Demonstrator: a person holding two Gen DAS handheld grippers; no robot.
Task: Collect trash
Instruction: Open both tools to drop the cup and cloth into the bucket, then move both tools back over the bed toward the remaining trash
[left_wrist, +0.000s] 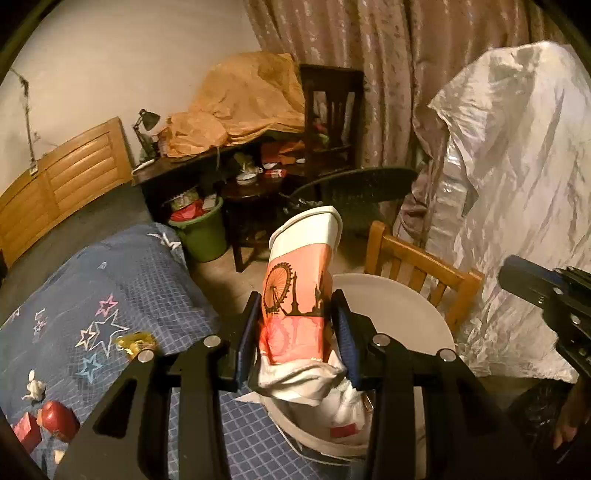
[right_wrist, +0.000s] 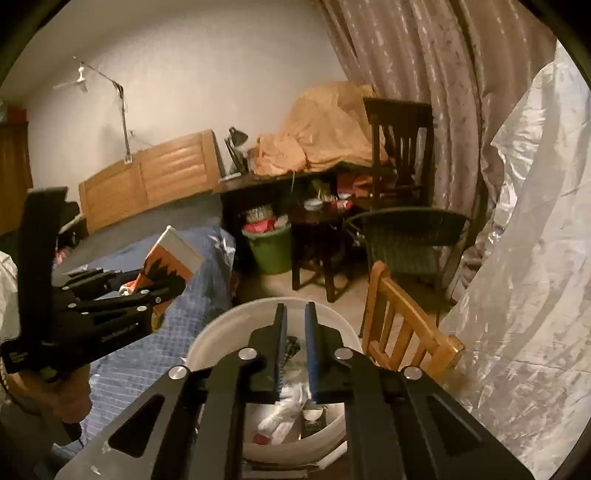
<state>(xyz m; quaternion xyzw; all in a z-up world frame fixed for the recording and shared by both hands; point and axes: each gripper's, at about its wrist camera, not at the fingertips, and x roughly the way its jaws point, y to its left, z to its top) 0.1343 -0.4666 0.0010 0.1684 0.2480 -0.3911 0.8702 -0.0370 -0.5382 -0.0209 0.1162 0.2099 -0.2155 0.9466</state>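
My left gripper (left_wrist: 296, 295) is shut on a crushed paper cup (left_wrist: 295, 266), orange and white with a Ferris-wheel print, and holds it up just above a white bucket (left_wrist: 388, 306). In the right wrist view the same cup (right_wrist: 173, 254) sticks up from the left gripper (right_wrist: 173, 284) above the bed. My right gripper (right_wrist: 295, 305) hangs over the white bucket (right_wrist: 221, 332), shut, with nothing between its fingers. Crumpled white bags and wrappers (right_wrist: 284, 410) lie inside the bucket. On the blue star-print quilt (left_wrist: 110, 295) lie a gold wrapper (left_wrist: 135, 341) and red scraps (left_wrist: 55, 421).
A wooden chair (right_wrist: 399, 332) stands right behind the bucket, with a plastic-covered bulk (left_wrist: 517, 184) to its right. A full green bin (right_wrist: 271, 247) sits by a dark table and stool at the back. A wicker chair (right_wrist: 406, 236) stands before the curtains.
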